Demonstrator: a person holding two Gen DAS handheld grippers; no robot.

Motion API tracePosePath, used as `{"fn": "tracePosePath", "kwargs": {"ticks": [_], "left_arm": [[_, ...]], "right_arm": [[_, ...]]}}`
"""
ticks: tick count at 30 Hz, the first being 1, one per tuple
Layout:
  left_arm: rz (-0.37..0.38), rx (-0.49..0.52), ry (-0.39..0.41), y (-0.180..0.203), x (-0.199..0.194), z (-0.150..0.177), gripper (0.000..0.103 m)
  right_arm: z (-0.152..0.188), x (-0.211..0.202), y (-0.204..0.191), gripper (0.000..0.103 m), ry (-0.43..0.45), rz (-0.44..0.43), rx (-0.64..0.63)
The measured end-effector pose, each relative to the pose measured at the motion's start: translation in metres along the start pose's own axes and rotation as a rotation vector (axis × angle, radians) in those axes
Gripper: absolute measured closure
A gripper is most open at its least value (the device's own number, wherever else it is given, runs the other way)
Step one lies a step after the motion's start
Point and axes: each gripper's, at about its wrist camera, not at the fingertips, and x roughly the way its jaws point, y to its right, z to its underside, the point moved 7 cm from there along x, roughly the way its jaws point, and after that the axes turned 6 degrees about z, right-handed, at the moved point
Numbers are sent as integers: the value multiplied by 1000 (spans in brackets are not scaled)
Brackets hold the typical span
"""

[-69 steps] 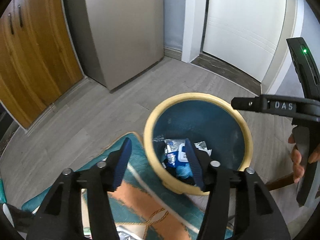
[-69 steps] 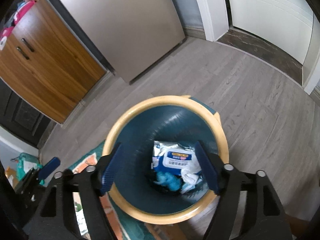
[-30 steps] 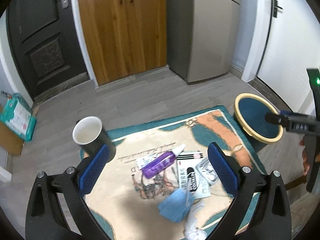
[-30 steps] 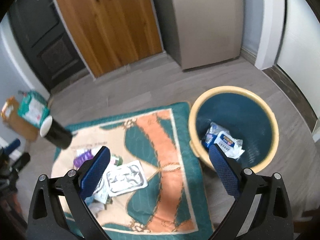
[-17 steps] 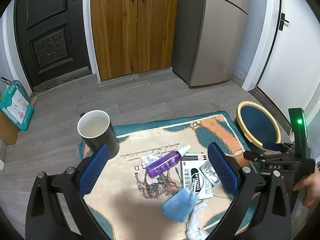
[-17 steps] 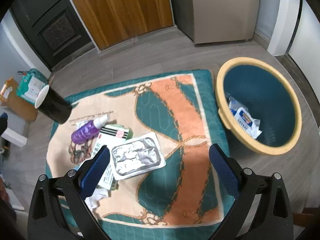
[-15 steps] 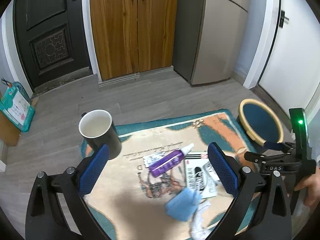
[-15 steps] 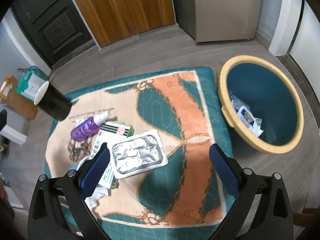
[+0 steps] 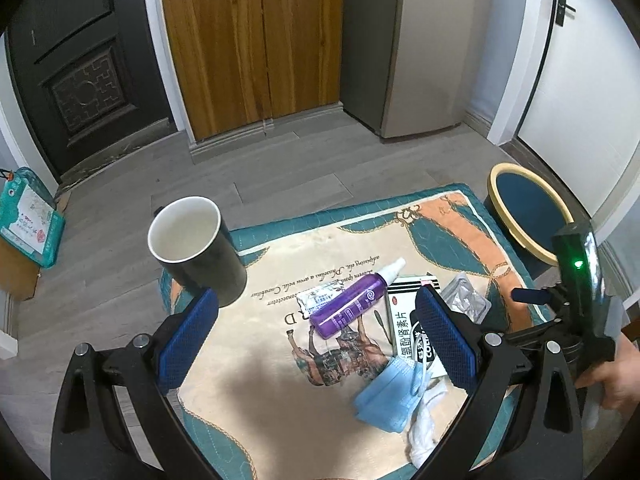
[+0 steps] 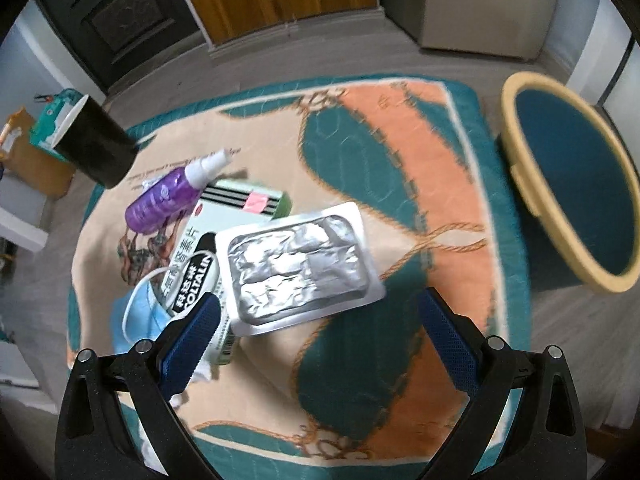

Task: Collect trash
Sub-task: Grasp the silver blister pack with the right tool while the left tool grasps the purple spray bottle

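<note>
The right gripper [image 10: 318,330] is held with its jaws spread wide and empty, low over the patterned rug [image 10: 420,152], and the left gripper [image 9: 316,338] is likewise held apart with nothing between its pads. Just ahead of the right gripper a foil blister tray [image 10: 300,268] is seen lying flat, partly overlapping a medicine box [image 10: 200,256]; a blue face mask [image 9: 386,400], a purple spray bottle [image 9: 352,306] and a black mug [image 9: 198,252] are spread beyond. The bin [image 10: 576,196] is placed off the rug's right edge. The tray is judged light, thin and slippery, easily crumpled; it would best be pinched at its raised flat rim.
</note>
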Motion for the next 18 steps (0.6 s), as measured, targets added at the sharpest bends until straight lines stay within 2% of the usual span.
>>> {"fn": "tracePosePath", "kwargs": {"ticks": [5, 9, 15, 18], "left_arm": [[8, 28, -9, 5, 5, -1, 6], [23, 21, -12, 6, 8, -3, 6], [23, 13, -27, 5, 12, -2, 6], [28, 13, -23, 6, 11, -3, 6]], "right_arm": [[-6, 8, -19, 5, 16, 27, -89], [-5, 20, -27, 5, -15, 32, -125], [-7, 30, -31, 4, -45, -39, -103], [-7, 31, -35, 4, -38, -39, -125]]}}
